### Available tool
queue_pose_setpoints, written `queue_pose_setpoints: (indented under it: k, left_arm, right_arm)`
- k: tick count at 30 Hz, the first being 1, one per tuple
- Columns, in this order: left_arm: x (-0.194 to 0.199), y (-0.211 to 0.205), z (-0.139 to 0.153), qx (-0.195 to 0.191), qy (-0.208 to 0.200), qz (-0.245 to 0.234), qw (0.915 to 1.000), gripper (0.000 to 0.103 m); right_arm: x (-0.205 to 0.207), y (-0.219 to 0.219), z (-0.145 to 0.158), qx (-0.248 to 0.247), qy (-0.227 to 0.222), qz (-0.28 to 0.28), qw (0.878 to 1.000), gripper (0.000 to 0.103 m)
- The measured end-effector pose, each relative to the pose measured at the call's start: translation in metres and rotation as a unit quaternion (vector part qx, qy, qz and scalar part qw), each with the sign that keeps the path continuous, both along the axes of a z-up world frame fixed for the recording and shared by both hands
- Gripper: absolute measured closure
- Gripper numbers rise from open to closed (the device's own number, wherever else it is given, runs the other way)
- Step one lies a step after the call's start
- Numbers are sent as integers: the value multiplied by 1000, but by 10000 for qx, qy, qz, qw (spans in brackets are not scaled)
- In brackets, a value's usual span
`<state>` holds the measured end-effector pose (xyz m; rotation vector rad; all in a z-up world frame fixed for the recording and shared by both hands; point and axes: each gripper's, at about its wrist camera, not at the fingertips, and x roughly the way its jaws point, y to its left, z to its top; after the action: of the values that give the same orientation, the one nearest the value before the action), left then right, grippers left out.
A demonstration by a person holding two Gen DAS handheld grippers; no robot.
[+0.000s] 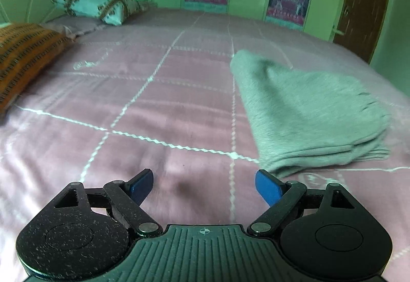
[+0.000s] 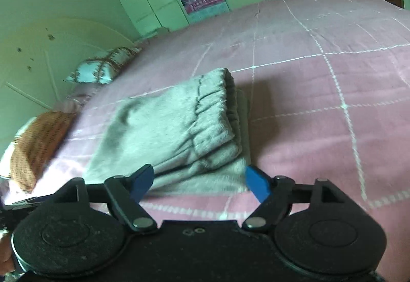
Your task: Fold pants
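My left tool (image 1: 204, 187) and right tool (image 2: 199, 180) both gape wide, holding nothing. The folded pants (image 2: 176, 123) lie on the bed (image 1: 153, 102), just beyond my right tool.

Bed (image 1: 159, 102) with pink checked cover, a few things on it.
Grey pants (image 2: 179, 128) lie folded in a stacked bundle on the cover, waistband on top. At the head end: orange striped pillow (image 1: 23, 56), white patterned pillow (image 1: 102, 6) resting on a flat pinkish one (image 1: 74, 24). Cover shows white stitched grid lines, slightly rumpled.
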<state>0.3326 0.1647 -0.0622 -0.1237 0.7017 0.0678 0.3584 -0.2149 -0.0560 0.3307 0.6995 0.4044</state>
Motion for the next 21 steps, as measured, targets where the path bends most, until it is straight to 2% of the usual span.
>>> queue_pose_setpoints:
  k: [2,7,12,18,21]
  left_arm:
    - [-17,-6,12,-9,-102,-51,9999,14]
    - [-73,-28,41,-21,-424,-178,9989,0]
    - [-142,-50,51,63,-501,-297,9983,0]
    - [-225,-68,59,104,-654,-212,9976,0]
    - [-256,-86,64,479,-734,-50,9961,0]
  right_arm:
    - [-23,-8,8,173,52,41,9998,16]
    - [-84,-12,27,212,-164,84,9996,7]
    - [-162,-15,46,-146,-509,-35,9986,6]
    - [-248,-20,60,-154,-922,-95,9956,6]
    - [-285,-15,67,-245,-1198,-99,9924,6]
